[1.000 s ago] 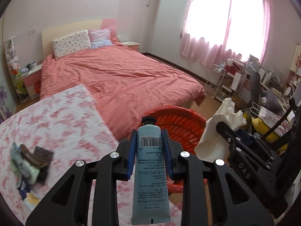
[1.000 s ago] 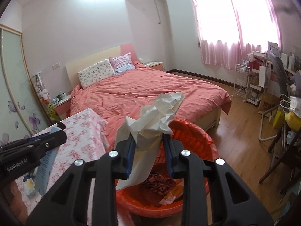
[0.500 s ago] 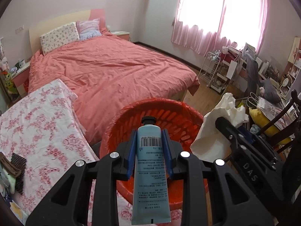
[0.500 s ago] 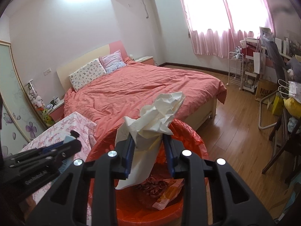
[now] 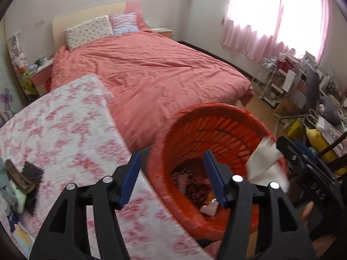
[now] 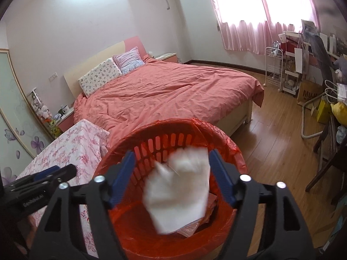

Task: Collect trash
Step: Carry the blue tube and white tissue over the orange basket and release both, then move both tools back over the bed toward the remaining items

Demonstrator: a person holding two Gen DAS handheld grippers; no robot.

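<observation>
"DAS" on right tongs [image 5: 282, 151]

We find the mouth of the round red slatted plastic basket [image 6: 173, 138] open below us | crumpled white paper [image 6: 180, 188] blurs mid-opening | at 9 o'clock the pink floral-clothed table [image 5: 65, 130] edges its rim | at 12 o'clock the coral-covered bed [image 6: 173, 91] blocks | at 3 o'clock bare wooden floor [image 6: 271, 147] lies free
</observation>
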